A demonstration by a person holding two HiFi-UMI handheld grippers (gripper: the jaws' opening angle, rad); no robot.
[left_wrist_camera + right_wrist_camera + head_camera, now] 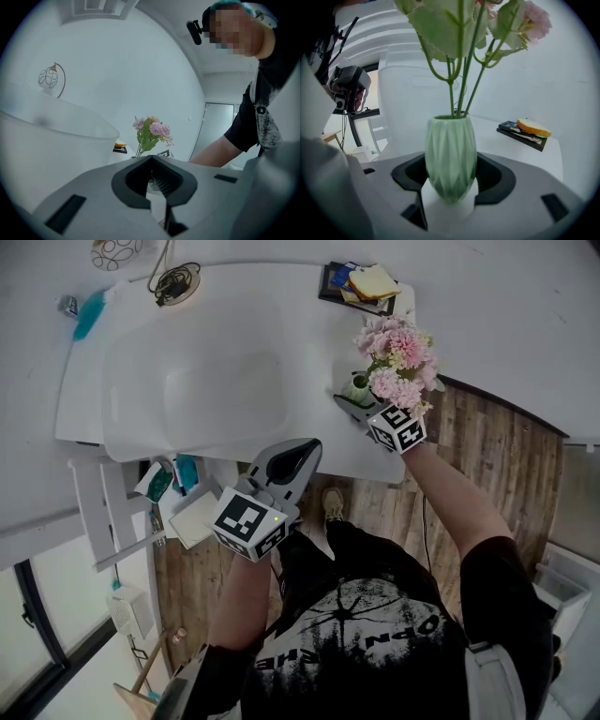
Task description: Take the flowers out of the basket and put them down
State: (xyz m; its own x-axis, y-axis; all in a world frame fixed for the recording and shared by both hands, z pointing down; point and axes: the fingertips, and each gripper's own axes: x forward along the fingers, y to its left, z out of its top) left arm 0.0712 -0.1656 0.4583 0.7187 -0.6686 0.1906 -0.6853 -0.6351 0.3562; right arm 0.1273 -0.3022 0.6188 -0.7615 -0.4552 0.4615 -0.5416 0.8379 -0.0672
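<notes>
Reaching forward with the right arm almost straight, the person is clamping the right tongs [351,401] on a green ribbed vase [357,388], the 2 jaws pressing its sides. The pink flowers [398,357] are standing upright in that vase, outside the white basket [131,381] and just beside its right wall, over the white worktop [487,315]. The left arm is bending at the elbow, holding the left tongs [296,457] at the basket's near edge, jaws together and gripping nothing.

Count: 2 grippers (left gripper [302,454], right gripper [352,401]), 1 basket [127,371], 1 vase [451,159], 1 flower bunch [398,357], 1 tray [328,292].
</notes>
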